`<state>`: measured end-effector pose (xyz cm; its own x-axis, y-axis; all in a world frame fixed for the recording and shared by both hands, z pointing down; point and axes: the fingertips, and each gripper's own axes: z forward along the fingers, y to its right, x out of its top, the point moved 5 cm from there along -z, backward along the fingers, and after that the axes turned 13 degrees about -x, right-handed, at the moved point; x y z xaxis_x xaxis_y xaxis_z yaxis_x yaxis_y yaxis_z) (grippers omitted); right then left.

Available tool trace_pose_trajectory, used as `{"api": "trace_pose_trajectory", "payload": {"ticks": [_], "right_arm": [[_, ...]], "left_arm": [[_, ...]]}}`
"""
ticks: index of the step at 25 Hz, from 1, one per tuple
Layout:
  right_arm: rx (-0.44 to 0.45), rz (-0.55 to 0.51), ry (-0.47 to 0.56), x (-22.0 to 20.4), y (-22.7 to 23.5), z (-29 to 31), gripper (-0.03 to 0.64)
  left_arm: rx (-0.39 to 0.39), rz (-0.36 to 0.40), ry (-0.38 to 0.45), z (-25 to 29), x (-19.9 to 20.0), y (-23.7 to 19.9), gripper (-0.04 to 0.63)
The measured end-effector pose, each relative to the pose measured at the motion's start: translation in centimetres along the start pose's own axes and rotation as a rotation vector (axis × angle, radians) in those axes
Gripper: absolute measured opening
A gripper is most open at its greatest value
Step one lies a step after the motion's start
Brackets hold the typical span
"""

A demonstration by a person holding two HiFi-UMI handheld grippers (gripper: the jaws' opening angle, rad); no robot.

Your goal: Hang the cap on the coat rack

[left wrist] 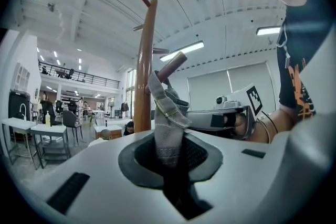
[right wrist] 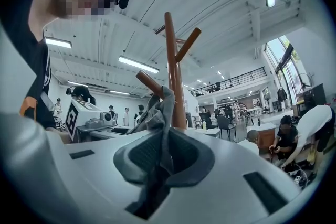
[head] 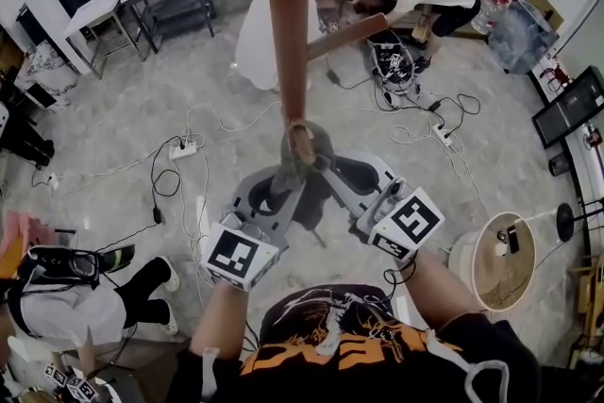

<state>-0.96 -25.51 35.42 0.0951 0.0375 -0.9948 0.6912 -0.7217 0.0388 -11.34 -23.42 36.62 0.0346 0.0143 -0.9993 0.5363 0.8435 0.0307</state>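
Left gripper [left wrist: 169, 162] and right gripper [right wrist: 157, 165], each clamped on an edge of the grey cap [left wrist: 167, 113], hold it spread between them against the coat rack [head: 286, 14], just at the tip of its lower peg [right wrist: 149, 83]. To seat it well, the cap's opening should probably be lifted over that tip and slid toward the pole, with both grips released only after that.

The pole [head: 286, 14] rises close ahead of the left gripper [head: 272, 192] and right gripper [head: 357, 176], and the cap [head: 319, 151] they clamp closes the gap between them. A peg [head: 344, 35] slants out above the right one; left of the pole is open air.
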Motion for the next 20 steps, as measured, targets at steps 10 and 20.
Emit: {"api": "trace_pose_trajectory", "payload": {"ticks": [10, 20], "right_arm": [[-0.008, -0.017, -0.028, -0.9, 0.2, 0.7, 0.048], [-0.003, -0.046, -0.031, -1.3, 0.6, 0.8, 0.051]], "left_arm": [[0.008, -0.013, -0.012, -0.2, -1.6, -0.8, 0.074], [0.011, -0.009, 0.011, 0.3, -2.1, -0.9, 0.075]]}}
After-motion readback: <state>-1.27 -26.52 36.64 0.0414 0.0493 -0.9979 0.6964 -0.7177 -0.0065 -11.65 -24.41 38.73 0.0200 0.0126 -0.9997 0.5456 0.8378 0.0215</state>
